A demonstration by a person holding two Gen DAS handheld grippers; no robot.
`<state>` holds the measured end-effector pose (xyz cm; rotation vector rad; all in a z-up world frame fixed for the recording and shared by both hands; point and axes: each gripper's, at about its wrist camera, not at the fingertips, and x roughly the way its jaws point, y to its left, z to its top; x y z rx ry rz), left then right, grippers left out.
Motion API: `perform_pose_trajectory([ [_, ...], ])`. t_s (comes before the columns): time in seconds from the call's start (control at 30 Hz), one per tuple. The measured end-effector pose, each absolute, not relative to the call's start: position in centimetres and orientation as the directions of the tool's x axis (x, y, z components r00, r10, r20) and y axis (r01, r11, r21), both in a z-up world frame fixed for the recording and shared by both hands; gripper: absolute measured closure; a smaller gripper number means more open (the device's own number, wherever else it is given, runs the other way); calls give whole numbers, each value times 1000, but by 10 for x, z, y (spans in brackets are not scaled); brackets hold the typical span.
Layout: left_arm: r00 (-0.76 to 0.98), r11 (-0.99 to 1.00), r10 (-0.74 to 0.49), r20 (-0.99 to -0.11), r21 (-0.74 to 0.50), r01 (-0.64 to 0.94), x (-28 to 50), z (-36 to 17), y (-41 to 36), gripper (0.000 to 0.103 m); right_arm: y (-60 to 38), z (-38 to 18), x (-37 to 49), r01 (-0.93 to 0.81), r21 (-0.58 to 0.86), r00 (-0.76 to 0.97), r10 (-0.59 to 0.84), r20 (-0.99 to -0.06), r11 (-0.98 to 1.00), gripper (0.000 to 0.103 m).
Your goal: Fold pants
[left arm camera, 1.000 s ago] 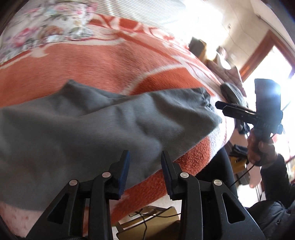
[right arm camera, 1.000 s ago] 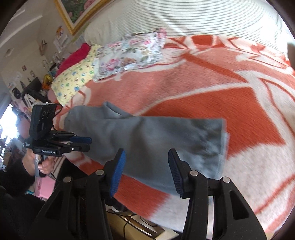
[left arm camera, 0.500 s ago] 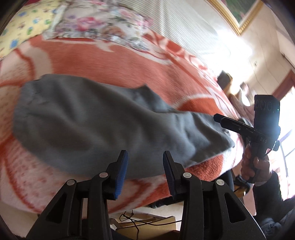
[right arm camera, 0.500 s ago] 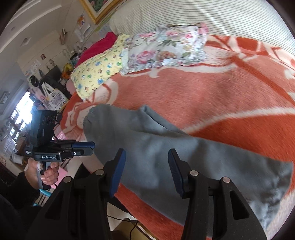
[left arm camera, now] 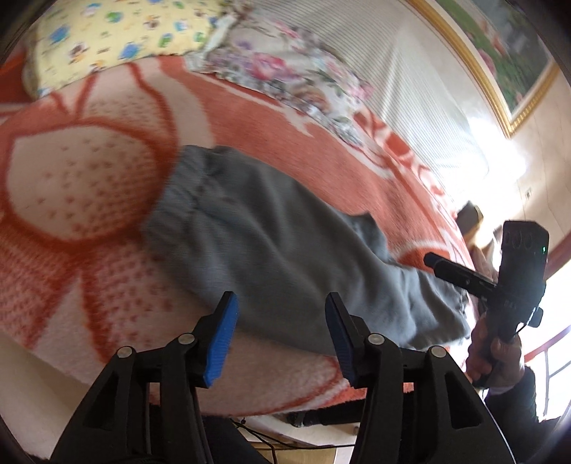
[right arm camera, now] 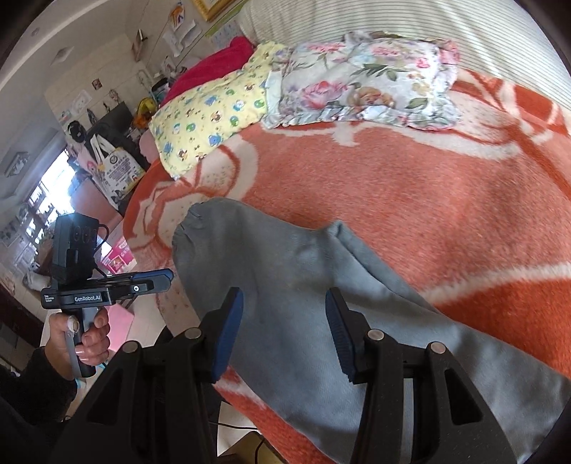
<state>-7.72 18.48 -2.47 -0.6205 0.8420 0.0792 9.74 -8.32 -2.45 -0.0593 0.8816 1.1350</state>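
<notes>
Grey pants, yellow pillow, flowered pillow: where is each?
Grey pants (right arm camera: 307, 285): right wrist view, upper leg cloth.
Yellow pillow (right arm camera: 210, 117): right wrist view, middle of its printed cover.
Flowered pillow (right arm camera: 367, 85): right wrist view, middle of its cover.

An orange and white blanket (right arm camera: 446, 200) with a large woven pattern covers the bed and serves as the landmark for everything else. At its far edge lies a floral pillow (right arm camera: 364, 89), and just beside that pillow, also on the blanket's far edge, lies a yellow pillow (right arm camera: 210, 117) printed with small cartoon figures. A red cloth (right arm camera: 210, 67) is bunched behind the yellow pillow. Beyond the blanket, past the floral pillow, rises a pale striped headboard (right arm camera: 410, 21). Above that, a gold-framed picture (left arm camera: 499, 64) hangs on the wall. Off the blanket's side stands a printed tote bag (right arm camera: 119, 167) near a bright window (right arm camera: 46, 192).
</notes>
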Motion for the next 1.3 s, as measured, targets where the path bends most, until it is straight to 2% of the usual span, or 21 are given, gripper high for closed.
perform_pose_trajectory([
  [0.27,681,755,-121,-722,-512,-410,-91,-36,221,44,-59,-39,116,-786,315,196,697,-690,532,53],
  [0.6,651,753,-72,-756,-469,-461,-68,-45,233,44,-28,-50,148,-782,274,214,655,-725,559,54],
  [0.67,645,751,-68,-762,-464,-470,-62,-47,233,44,-20,-55,149,-792,262,200,640,-742,552,60],
  [0.83,641,766,-55,-765,-444,-464,-51,-48,231,46,-7,-68,148,-807,228,193,608,-770,545,84],
  [0.9,635,773,-37,-771,-425,-470,-48,-49,230,55,-9,-70,153,-796,246,191,615,-765,553,94],
  [0.93,628,777,-18,-778,-407,-481,-46,-48,231,63,-11,-70,156,-789,265,186,627,-756,554,95],
  [0.97,628,775,-13,-778,-405,-485,-46,-48,232,65,-14,-68,159,-784,275,191,637,-747,557,97],
  [1.07,647,774,-6,-763,-414,-480,-45,-39,234,68,-21,-52,167,-772,289,223,668,-710,565,98],
  [1.17,654,810,28,-756,-367,-458,-39,-27,228,71,-23,-34,177,-776,280,251,684,-684,565,99],
  [1.3,645,823,46,-763,-337,-457,-30,-28,228,71,-13,-36,187,-783,248,265,666,-697,571,99],
])
